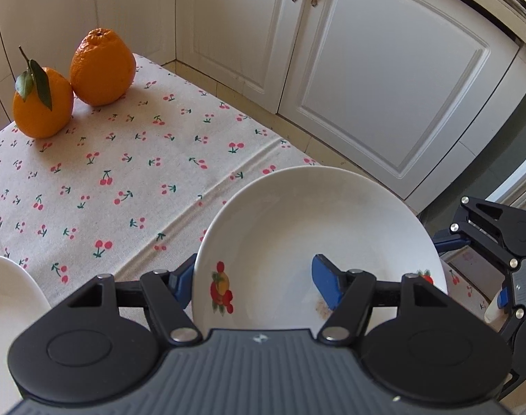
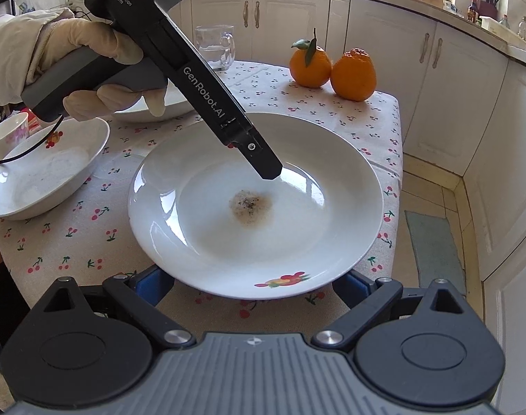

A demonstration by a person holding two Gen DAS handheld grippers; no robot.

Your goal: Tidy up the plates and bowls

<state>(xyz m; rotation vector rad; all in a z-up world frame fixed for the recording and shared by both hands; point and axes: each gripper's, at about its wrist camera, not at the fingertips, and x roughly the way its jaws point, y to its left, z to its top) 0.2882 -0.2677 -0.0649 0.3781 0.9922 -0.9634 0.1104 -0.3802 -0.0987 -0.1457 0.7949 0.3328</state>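
A white plate [image 1: 297, 228] with fruit prints on its rim lies near the table's right edge; a brown food stain marks its middle in the right wrist view [image 2: 256, 207]. My left gripper [image 1: 256, 287] is open and straddles the plate's rim, one blue finger under it on the left and one over the plate's inside. My right gripper [image 2: 256, 287] is open at the plate's near edge, its blue fingers [image 2: 352, 287] low on either side of the rim. A second white dish [image 2: 45, 180] sits to the left.
Two oranges [image 1: 72, 79] stand at the table's far corner. A glass mug [image 2: 216, 46], a third dish [image 2: 159, 103] and a small cup [image 2: 10, 131] are at the back left. White cabinets [image 1: 384, 69] and the tiled floor lie beyond the table's edge.
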